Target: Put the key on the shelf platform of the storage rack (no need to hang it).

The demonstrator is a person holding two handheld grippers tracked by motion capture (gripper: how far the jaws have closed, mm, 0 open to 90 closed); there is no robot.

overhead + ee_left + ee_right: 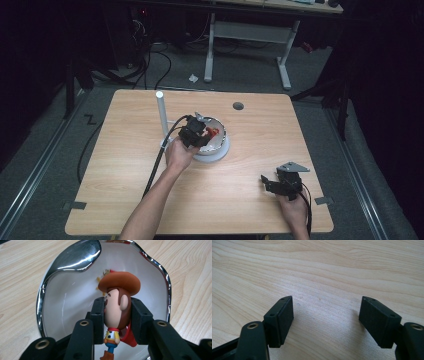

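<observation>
**Cowboy figure gripped over the bowl, release not yet made**

In the left gripper view our fingers [98, 320] are closed on the head of a small cowboy figure [117, 302], one pad on each side of its face, the brown hat above them and the body hanging below. The left gripper [192, 134] holds the figure over the inside of a white bowl with a chrome rim [41, 305]; we cannot tell whether its boots touch the bottom. We judge the carry as nearly complete, with the release and withdrawal left.

Our right gripper [280, 186] rests near the counter's near right corner, well apart from the bowl, its fingers [280, 320] spread wide and holding nothing.

The counter [125, 165] is pale wood grain, with a white upright post [161, 115] beside the bowl and a round grommet hole [238, 106] farther back. Beyond it lie a grey floor, trailing cables and a white-legged desk [250, 35] in a dark room.
</observation>
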